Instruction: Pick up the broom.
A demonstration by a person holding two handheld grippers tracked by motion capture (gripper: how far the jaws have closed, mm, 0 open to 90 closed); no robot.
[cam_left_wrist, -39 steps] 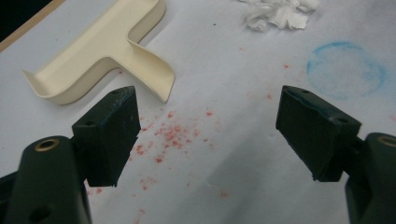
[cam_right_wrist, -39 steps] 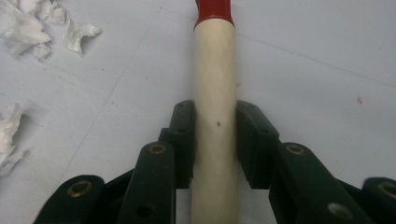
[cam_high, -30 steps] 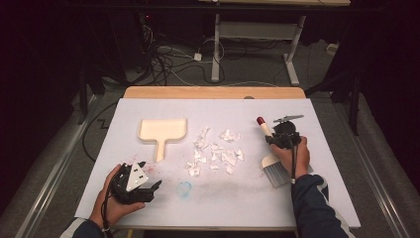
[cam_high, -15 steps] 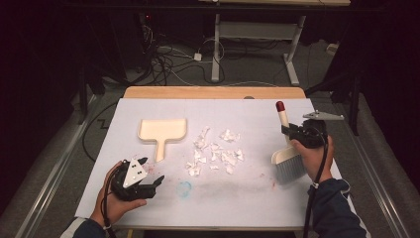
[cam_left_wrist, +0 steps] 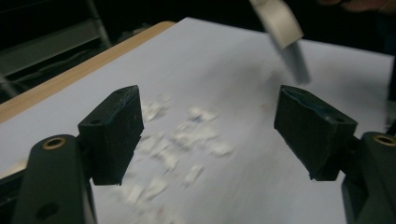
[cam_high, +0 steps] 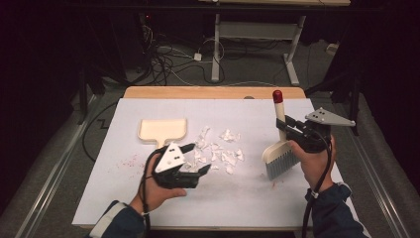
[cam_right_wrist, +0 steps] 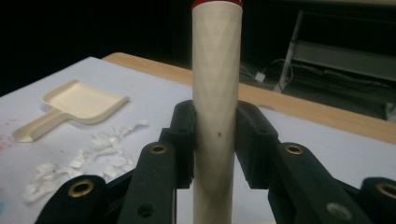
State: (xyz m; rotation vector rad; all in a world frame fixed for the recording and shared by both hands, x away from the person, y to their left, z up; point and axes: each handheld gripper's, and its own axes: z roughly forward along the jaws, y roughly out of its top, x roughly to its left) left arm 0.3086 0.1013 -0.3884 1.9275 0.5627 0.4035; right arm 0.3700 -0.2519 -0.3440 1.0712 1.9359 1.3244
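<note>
Step in hand: sweep-up prep. Right gripper point(cam_high: 291, 130) clenched on brush point(cam_high: 280, 148) handle, brush upright, bristles just above bench point(cam_high: 257, 198), right of paper scraps point(cam_high: 218, 151). Left gripper point(cam_high: 193, 159) released, jaws wide, nothing between, hovering near scraps. Dustpan point(cam_high: 162, 131) flat on bench, left of scraps, untouched.

Next, judged: left gripper must take dustpan handle; brush then lowers beside scraps and pushes them toward pan mouth.

No lettering, label, brand mark or number can be read anywhere on the white-covered table point(cam_high: 247, 198), nor on the tools seen at it.
</note>
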